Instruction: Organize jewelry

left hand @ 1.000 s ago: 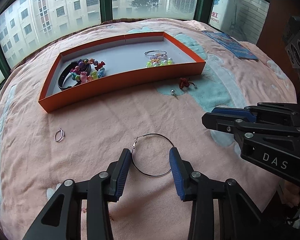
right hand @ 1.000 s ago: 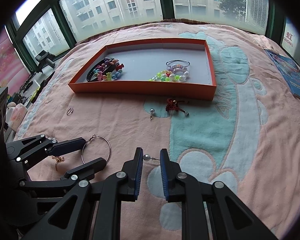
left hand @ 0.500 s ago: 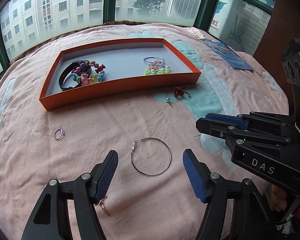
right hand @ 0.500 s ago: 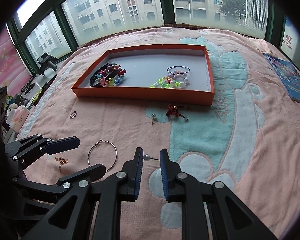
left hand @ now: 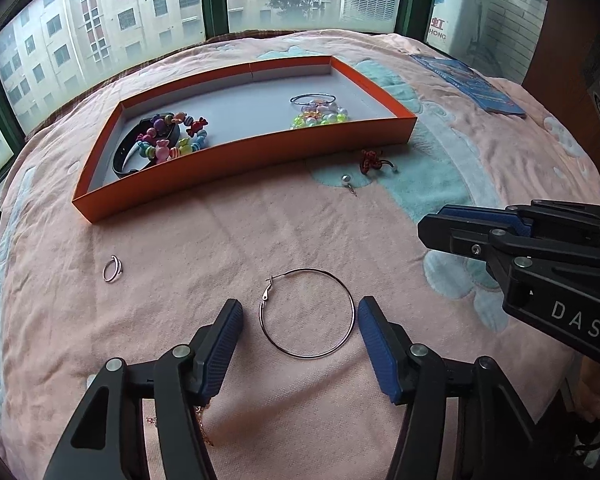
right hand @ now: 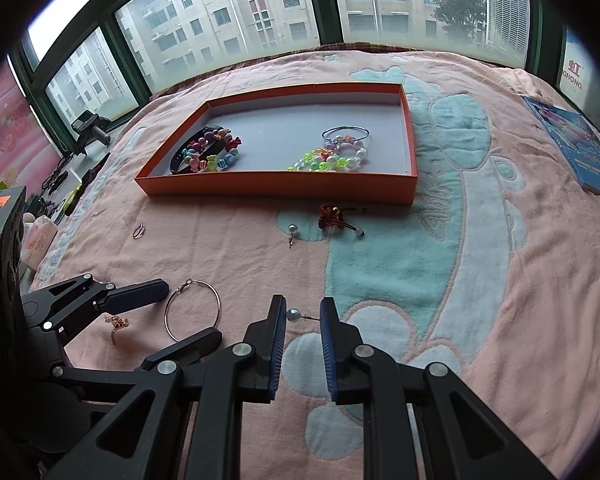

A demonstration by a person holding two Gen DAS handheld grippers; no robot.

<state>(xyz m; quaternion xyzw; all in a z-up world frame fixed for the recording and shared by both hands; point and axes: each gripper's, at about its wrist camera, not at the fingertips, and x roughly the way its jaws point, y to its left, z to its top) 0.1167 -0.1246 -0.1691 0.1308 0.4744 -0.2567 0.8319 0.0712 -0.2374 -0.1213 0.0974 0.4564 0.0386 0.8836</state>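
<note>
A large silver hoop earring lies flat on the pink blanket between the fingers of my open left gripper; it also shows in the right wrist view. My right gripper is shut on a pearl earring, held by its ball and pin. An orange tray holds a black band, candy beads and a clear bead bracelet. A small ring, a second pearl earring and a red knot charm lie loose on the blanket.
A thin gold chain lies by the left gripper's fingers. A blue book lies at the far right of the bed. Windows run along the far edge, and clutter sits on the floor at the left.
The left gripper opened wide off the hoop, then moved back down so its fingers flank the hoop. The right gripper kept its hold on the pearl earring.
</note>
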